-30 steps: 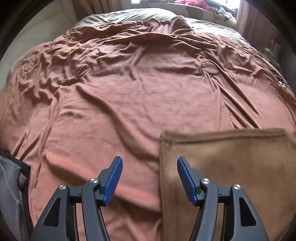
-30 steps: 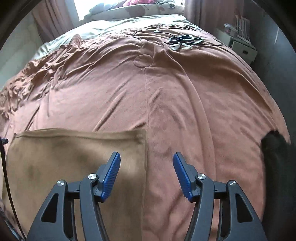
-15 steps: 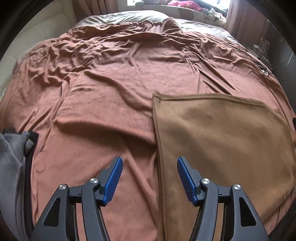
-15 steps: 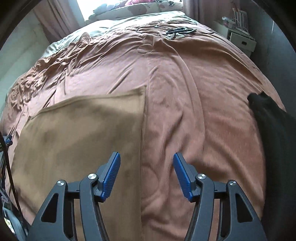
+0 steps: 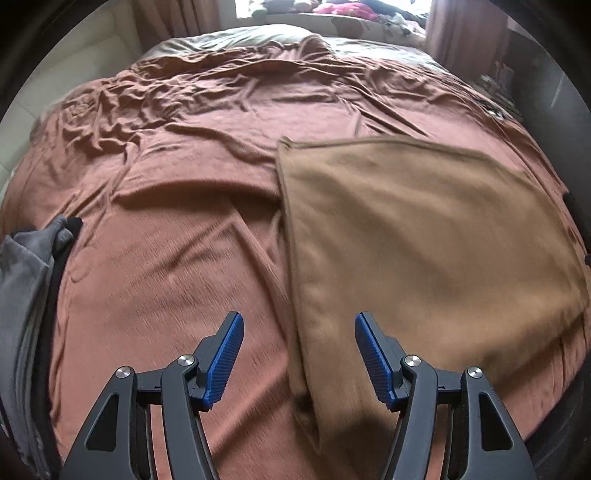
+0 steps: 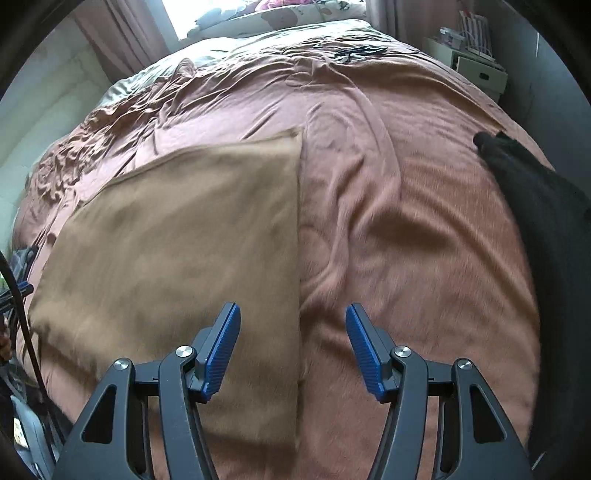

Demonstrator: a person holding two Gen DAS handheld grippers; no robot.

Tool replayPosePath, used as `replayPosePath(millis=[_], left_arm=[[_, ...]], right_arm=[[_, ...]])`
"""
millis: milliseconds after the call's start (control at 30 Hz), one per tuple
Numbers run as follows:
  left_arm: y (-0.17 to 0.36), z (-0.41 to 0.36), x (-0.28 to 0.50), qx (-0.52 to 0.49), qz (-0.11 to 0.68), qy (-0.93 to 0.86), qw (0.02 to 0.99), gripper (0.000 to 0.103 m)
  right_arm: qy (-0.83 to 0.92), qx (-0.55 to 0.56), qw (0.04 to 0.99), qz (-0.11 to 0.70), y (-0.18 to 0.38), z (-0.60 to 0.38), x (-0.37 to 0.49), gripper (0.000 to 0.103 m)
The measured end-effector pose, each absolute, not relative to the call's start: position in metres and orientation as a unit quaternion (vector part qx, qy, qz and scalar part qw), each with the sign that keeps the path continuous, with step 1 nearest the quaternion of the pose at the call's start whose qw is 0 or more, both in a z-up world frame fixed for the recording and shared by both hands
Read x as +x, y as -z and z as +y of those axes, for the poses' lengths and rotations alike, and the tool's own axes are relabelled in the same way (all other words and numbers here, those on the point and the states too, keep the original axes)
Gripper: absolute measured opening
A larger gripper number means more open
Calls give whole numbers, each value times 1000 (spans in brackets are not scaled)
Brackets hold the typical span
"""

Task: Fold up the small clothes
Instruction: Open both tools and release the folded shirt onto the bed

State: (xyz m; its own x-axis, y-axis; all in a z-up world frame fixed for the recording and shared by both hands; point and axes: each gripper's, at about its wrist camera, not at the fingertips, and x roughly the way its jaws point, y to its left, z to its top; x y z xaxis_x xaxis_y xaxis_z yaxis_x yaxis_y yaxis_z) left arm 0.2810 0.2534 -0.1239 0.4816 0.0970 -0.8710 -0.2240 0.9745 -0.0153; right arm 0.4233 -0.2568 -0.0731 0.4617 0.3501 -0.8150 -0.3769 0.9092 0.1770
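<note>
While angled down over the brown cloth (image 5: 424,240), both grippers hover open-jawed.

Soft daylight is coming in from the window (image 5: 332,11) at the far end, glaring white there. The bed (image 5: 207,229) is looking smeared and blurry. Round black corners are bending both pictures.
</note>
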Motion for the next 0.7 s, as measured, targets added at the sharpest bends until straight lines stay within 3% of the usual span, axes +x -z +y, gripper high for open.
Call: replayPosePath(millis=[500, 600, 700], left_arm=[[152, 245, 234, -45, 510, -115, 852, 65], [162, 252, 227, -22, 518, -139, 844, 74], [168, 261, 217, -21, 521, -162, 838, 75]], right_arm=[[-194, -64, 855, 476, 100, -250, 374, 57], [-160, -85, 856, 485, 111, -254, 371, 57], [-152, -63, 856, 490, 111, -266, 365, 57]])
